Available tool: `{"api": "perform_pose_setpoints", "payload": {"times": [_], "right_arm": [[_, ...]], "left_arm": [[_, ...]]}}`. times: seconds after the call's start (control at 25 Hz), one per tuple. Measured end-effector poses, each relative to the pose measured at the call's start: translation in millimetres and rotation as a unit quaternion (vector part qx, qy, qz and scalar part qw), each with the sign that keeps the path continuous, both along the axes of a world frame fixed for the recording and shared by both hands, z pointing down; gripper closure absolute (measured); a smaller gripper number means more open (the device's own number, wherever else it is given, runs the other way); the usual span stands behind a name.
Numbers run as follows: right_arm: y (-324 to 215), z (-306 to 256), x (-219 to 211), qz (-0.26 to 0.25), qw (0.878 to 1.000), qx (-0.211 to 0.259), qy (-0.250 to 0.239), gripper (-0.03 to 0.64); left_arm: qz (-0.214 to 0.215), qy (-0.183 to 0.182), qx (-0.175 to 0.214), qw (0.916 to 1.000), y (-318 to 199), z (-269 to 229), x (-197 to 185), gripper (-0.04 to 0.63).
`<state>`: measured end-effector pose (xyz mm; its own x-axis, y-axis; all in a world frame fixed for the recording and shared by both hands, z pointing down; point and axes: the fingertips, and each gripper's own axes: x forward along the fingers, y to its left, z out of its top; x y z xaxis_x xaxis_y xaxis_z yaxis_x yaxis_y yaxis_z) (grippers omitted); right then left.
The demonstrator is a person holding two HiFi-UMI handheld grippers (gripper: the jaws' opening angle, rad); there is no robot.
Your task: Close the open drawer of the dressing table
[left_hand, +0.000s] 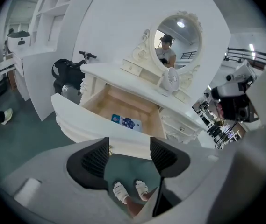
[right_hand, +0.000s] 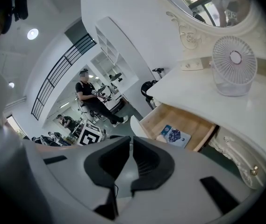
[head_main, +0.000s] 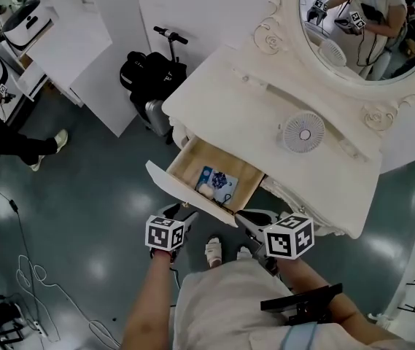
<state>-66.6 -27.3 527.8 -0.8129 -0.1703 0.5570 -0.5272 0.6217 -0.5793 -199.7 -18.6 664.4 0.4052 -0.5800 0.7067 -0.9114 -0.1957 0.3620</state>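
1. Left gripper: jaws spread wide, gripping nothing.
2. Right gripper: jaws nearly together, empty too.
3. Just beyond the left jaws: drawer, wide open from the dressing table, untouched.
4. Whole push-in left to do.

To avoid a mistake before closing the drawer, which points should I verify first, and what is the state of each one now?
1. Drawer pulled out of the dressing table, free to slide in: ok.
2. Blue packet lies flat inside, below the rim: ok.
3. Left gripper jaws apart, nothing between them: ok.
4. Right gripper jaws close together, holding nothing: ok.
5. Left gripper touching the drawer front: cannot tell.
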Motion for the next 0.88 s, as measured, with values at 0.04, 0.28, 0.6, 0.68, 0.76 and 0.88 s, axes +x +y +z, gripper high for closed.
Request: {"api": "perform_pose_setpoints", "payload": {"times": [0.04, 0.28, 0.6, 0.68, 0.76, 0.88], "right_arm": [[-0.2, 1.1, 0.2, 0.001, 1.000, -0.001, 0.001, 0.598], [-2.3, 9.0, 1.4, 0.005, 1.000, -0.011, 0.007, 0.598], [-6.6, 18.9, 7.4, 0.012, 1.000, -0.023, 0.017, 0.598], [-7.3, 20.7, 9.8, 0.015, 0.999, -0.025, 0.019, 0.598], [-7.6, 23.0, 11.7, 0.017, 0.999, -0.028, 0.021, 0.598], [-7.4, 26.0, 11.2, 0.018, 0.999, -0.032, 0.021, 0.598]], "left_arm": [[0.006, -0.009, -0.006, 0.9999, -1.0, 5.5, -0.2, 0.319], [0.026, -0.047, -0.042, 0.9977, -3.8, 37.3, -4.7, 0.323], [0.035, -0.076, -0.080, 0.9933, -7.0, 73.1, -13.1, 0.371], [0.037, -0.081, -0.085, 0.9924, -8.5, 78.2, -14.2, 0.374], [0.038, -0.086, -0.088, 0.9916, -10.1, 81.9, -14.8, 0.384], [0.041, -0.098, -0.094, 0.9899, -11.3, 87.2, -17.6, 0.403]]}}
